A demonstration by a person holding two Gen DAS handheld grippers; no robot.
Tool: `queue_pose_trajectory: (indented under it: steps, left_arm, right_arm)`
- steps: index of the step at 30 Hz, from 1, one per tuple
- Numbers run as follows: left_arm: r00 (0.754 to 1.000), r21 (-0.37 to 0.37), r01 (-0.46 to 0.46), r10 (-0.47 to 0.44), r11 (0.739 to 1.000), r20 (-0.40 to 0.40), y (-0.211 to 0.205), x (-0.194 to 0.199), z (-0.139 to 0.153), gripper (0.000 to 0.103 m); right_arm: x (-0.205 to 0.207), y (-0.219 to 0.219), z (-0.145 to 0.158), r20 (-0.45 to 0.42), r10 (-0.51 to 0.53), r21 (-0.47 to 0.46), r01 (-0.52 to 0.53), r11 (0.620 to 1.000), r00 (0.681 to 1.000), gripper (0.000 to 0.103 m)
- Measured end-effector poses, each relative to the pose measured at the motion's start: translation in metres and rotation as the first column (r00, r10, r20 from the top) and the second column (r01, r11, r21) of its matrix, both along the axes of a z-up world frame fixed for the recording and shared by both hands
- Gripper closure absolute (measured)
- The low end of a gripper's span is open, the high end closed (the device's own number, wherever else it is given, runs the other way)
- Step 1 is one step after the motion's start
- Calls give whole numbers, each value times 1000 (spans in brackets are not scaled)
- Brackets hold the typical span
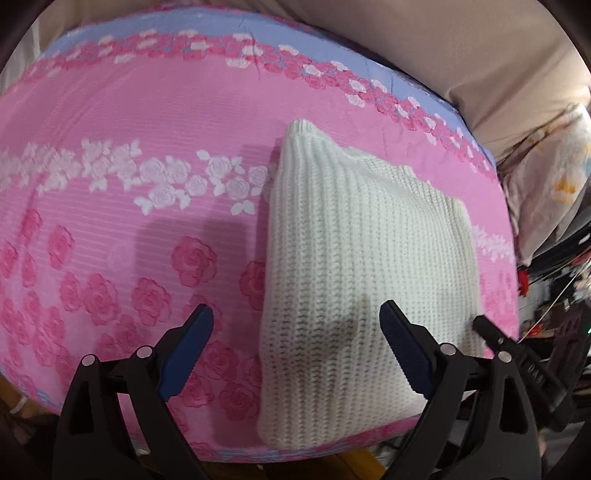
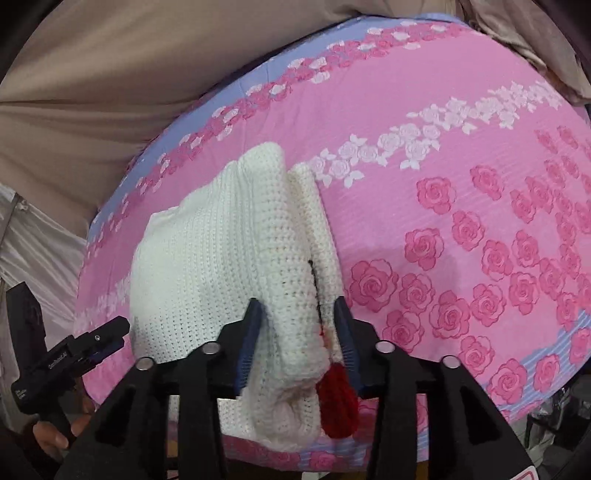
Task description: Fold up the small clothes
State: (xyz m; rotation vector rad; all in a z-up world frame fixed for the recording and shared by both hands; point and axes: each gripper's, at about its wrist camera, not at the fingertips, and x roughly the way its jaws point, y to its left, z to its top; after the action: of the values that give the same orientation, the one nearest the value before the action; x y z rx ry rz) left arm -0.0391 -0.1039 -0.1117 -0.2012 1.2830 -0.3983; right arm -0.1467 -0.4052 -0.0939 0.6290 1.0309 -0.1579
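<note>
A white knitted sweater (image 1: 365, 266) lies folded into a tall block on the pink rose-print bedsheet (image 1: 147, 177). My left gripper (image 1: 295, 325) is open, hovering over the sweater's near left edge, holding nothing. In the right wrist view the sweater (image 2: 207, 258) has its right side lifted in a thick fold. My right gripper (image 2: 299, 314) is shut on that fold, and a red knitted piece (image 2: 338, 402) hangs from it near the fingers. The left gripper (image 2: 107, 332) shows at the sweater's left side, and the right gripper shows in the left wrist view (image 1: 484, 326) at the sweater's right edge.
The sheet has a blue border (image 1: 166, 27) at its far edge and beige fabric (image 1: 461, 55) beyond. A pale patterned pillow (image 1: 550, 177) lies at the right. Dark clutter (image 1: 554, 295) sits off the bed's right side. The bed's near edge (image 2: 369, 454) is close below both grippers.
</note>
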Motion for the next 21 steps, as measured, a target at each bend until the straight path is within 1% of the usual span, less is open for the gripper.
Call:
queue_pose_trajectory:
  steps: [2, 4, 6, 8, 9, 10, 12, 14, 15, 16, 17, 18, 19, 20, 21]
  left_arm:
    - [998, -20, -22, 21, 1000, -52, 0, 4, -10, 13]
    - [994, -39, -51, 47, 998, -95, 2, 8, -23, 12]
    - [986, -93, -79, 64, 993, -153, 5, 12, -36, 11]
    - [973, -146, -102, 68, 984, -223, 3, 14, -49, 9]
    - [964, -160, -119, 75, 980, -255, 2, 15, -55, 9]
    - [960, -171, -128, 79, 977, -269, 0, 15, -58, 6]
    - [963, -170, -118, 70, 978, -262, -7, 17, -57, 5]
    - [961, -193, -86, 30, 978, -274, -17, 20, -57, 8]
    - [960, -188, -79, 24, 979, -280, -22, 21, -56, 9]
    - [962, -172, -75, 25, 982, -273, -25, 21, -53, 15]
    - [964, -163, -68, 23, 984, -263, -28, 21, -49, 24]
    - [969, -157, -57, 17, 986, -245, -30, 20, -42, 30]
    - [973, -151, -38, 2, 988, -229, -33, 18, -35, 42]
    - [978, -143, -11, -19, 990, -208, -36, 17, -26, 50]
    - [983, -133, 26, -50, 991, -178, -40, 13, -14, 52]
  right_arm:
    - [2, -3, -11, -40, -2, 8, 2, 1000, 999, 39]
    - [3, -11, -30, -76, -11, 96, 18, 995, 997, 34]
    - [4, -14, -46, -88, -24, 200, 42, 979, 996, 30]
    - [8, -13, -56, -92, -17, 261, 41, 964, 996, 28]
    - [9, -12, -60, -94, -22, 282, 48, 958, 995, 23]
    - [9, -12, -60, -81, -26, 298, 49, 953, 996, 17]
    - [14, -11, -61, -73, -23, 307, 45, 951, 997, 16]
    - [18, -12, -61, -75, -18, 309, 40, 950, 997, 16]
    - [21, -14, -60, -71, -15, 311, 36, 950, 997, 23]
    - [22, -15, -61, -64, -6, 335, 27, 942, 998, 48]
    - [21, -19, -60, -58, -7, 367, 28, 930, 998, 51]
    - [21, -21, -57, -47, -20, 381, 36, 924, 999, 58]
    - [20, -22, -51, -32, -18, 379, 29, 925, 999, 62]
    - [18, -22, -42, -5, -21, 377, 22, 926, 1000, 63]
    - [15, -23, -33, 17, -27, 382, 19, 924, 999, 64]
